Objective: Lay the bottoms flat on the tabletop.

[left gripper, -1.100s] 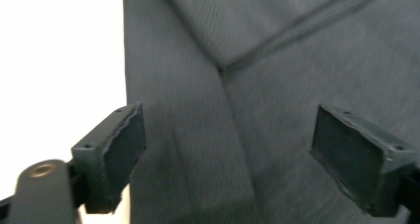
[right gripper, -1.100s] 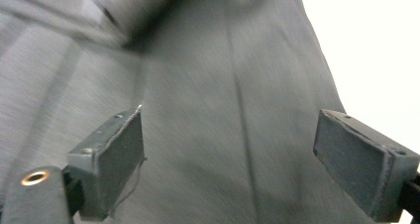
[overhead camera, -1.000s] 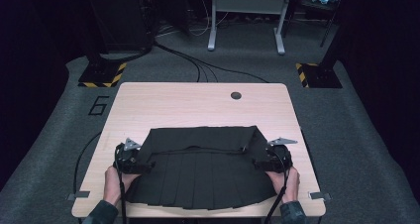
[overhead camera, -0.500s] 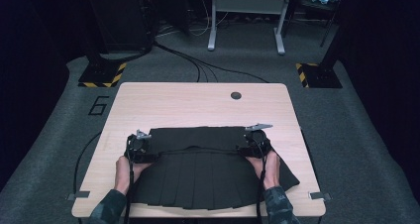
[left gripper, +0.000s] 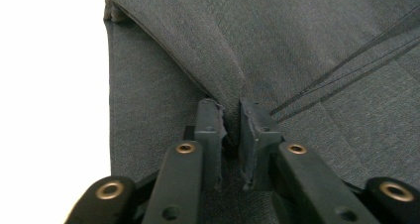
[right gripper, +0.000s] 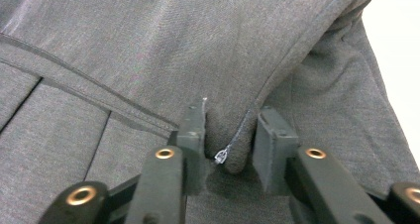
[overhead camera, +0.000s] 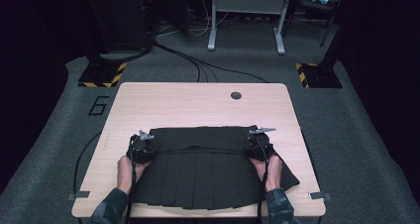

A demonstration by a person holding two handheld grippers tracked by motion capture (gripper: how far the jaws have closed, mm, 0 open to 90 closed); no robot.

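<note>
Skirt [overhead camera: 208,169], dark and pleated, lies flat across the lower middle of the frame on the tabletop [overhead camera: 198,105] before us. Our left gripper [left gripper: 232,119] has just been closing and pinches a ridge of its cloth at lower left; our right gripper [right gripper: 232,135] likewise pinches a fold by the small zipper pull [right gripper: 221,155].

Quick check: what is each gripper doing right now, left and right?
Left gripper: jaws have just closed, pinching a fold of the dark pleated skirt.
Right gripper: jaws have just closed on a bunched fold of the skirt beside its zipper.
</note>
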